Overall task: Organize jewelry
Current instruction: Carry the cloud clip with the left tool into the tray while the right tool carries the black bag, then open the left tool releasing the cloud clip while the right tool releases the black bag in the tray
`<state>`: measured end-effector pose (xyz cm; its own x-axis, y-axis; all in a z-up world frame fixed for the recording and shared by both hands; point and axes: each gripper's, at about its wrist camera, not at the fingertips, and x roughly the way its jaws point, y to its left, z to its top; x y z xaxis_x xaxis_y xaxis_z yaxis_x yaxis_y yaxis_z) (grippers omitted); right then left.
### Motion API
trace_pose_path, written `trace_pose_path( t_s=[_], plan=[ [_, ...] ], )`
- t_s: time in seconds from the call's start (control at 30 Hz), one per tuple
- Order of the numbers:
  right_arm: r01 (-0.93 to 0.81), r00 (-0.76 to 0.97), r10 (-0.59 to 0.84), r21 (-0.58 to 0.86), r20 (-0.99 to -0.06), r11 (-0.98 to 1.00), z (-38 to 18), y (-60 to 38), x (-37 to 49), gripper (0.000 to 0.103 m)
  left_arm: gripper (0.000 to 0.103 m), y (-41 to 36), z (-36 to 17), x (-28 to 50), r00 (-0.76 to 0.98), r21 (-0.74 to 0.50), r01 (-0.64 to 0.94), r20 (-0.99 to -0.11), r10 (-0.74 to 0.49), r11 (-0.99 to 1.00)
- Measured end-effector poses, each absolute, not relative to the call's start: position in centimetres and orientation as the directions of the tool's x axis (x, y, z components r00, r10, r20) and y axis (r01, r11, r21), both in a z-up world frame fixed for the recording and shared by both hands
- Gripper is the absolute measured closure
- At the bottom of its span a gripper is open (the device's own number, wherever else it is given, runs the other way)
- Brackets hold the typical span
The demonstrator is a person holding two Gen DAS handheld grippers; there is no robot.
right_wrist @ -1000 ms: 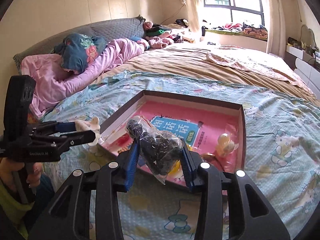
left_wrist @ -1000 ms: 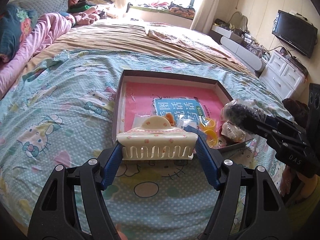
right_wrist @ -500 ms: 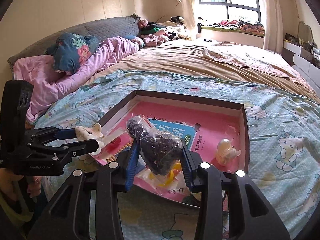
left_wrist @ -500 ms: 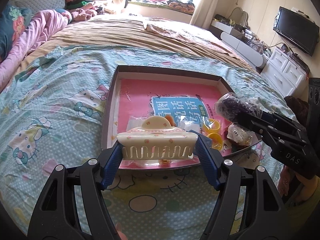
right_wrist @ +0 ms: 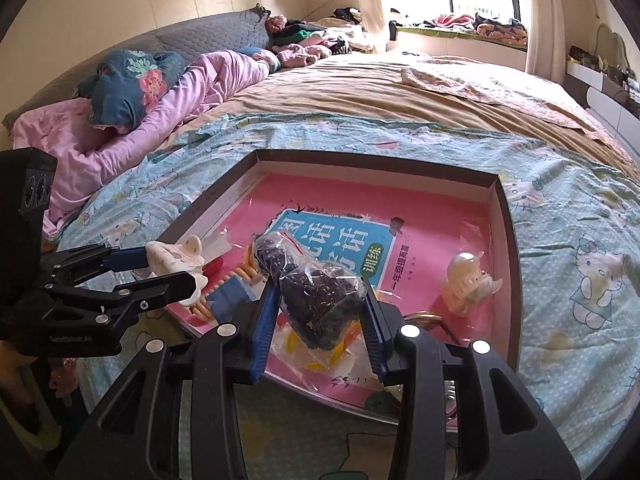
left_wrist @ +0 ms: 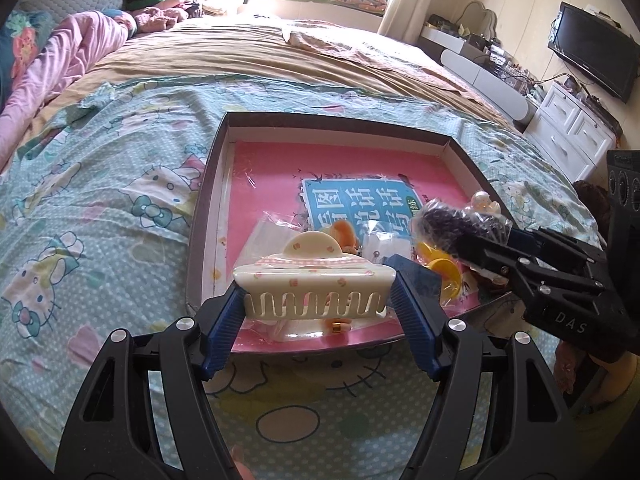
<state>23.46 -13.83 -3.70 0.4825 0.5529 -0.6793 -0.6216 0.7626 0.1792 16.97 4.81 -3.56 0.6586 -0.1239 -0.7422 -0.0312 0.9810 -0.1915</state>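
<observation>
Both grippers have advanced over the shallow box (left_wrist: 466, 152). Left gripper (left_wrist: 316, 292) pinches the cream hair claw (left_wrist: 312, 288) above the box's near edge; right gripper (right_wrist: 320, 312) clamps the bag of dark beads (right_wrist: 316, 292) just inside that edge.

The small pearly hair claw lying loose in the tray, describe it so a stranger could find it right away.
On the bed's Hello Kitty sheet lies a shallow dark-rimmed tray with a pink floor. The small pearly hair claw rests alone near its right wall, beside the blue book. Unlike the larger cream claw clip in the left gripper, nothing holds it.
</observation>
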Motion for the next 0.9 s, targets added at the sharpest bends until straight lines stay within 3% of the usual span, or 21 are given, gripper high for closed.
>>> trace_pose_path(
  t_s=[0.2, 0.27, 0.4, 0.47, 0.67, 0.9],
  plan=[
    [-0.609, 0.459, 0.541, 0.194, -0.705, 0.769, -4.3, -14.0, 23.4, 0.059, 0.039, 4.7, -3.6, 16.9, 0.652, -0.188, -0.032, -0.748, -0.122, 0.982],
    [-0.608, 0.468, 0.552, 0.203, -0.69, 0.768, -3.8, -14.3, 23.1, 0.043, 0.039, 4.6, -3.7, 16.9, 0.649, -0.185, -0.032, -0.751, -0.12, 0.982],
    [-0.604, 0.521, 0.542, 0.165, -0.659, 0.78, -2.4, -15.2, 21.8, 0.032, 0.038, 4.4, -3.5, 16.8, 0.65, -0.178, -0.031, -0.751, -0.116, 0.983],
    [-0.597, 0.532, 0.544, 0.168, -0.65, 0.785, -1.9, -15.9, 21.3, 0.027, 0.032, 4.4, -3.2, 16.5, 0.659, -0.176, -0.029, -0.744, -0.114, 0.984],
    [-0.584, 0.568, 0.545, 0.164, -0.617, 0.795, -0.3, -18.3, 19.3, 0.018, 0.031, 4.2, -1.9, 15.5, 0.687, -0.177, -0.028, -0.718, -0.11, 0.984],
    [-0.579, 0.615, 0.535, 0.129, -0.58, 0.805, 1.6, -20.7, 16.5, 0.007, 0.018, 3.8, -0.1, 13.0, 0.713, -0.167, -0.022, -0.694, -0.101, 0.986]
  ],
)
